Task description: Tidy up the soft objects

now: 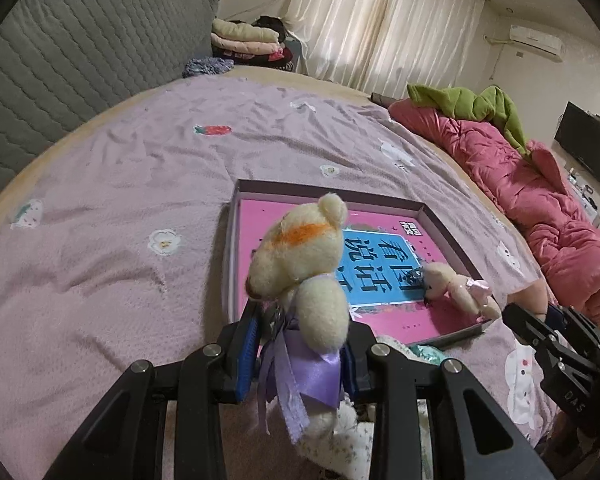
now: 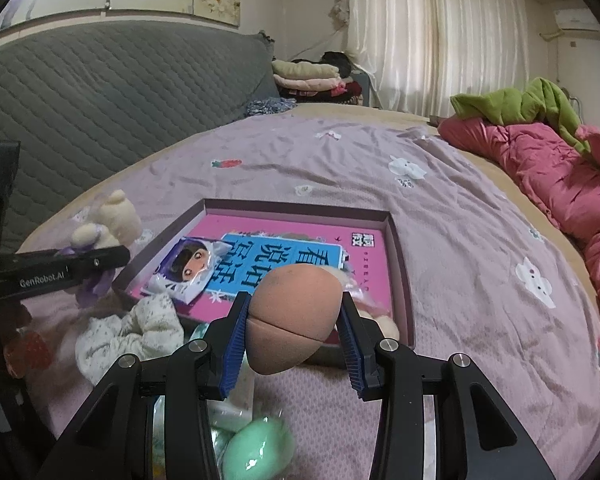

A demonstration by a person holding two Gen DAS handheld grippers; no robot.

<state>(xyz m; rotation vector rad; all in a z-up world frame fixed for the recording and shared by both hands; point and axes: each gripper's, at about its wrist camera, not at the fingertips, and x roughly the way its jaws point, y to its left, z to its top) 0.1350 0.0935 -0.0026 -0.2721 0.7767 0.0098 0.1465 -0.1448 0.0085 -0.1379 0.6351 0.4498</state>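
On the left, the left hand-held gripper [image 1: 300, 344] pinches a light, floppy cream bear [image 1: 300, 264] at its ribboned waist, the right hand-held gripper [image 2: 294, 320] squeezes a squashy peach sponge [image 2: 292, 316] across its middle, both above the shallow box [image 2: 400, 264] on the lilac-covered bed [image 2: 480, 240], curtains beyond.

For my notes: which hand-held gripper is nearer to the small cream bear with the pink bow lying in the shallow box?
Right. The right hand-held gripper, shut on a peach egg-shaped sponge, is just above that bear. The left hand-held gripper is at the box's other near corner.
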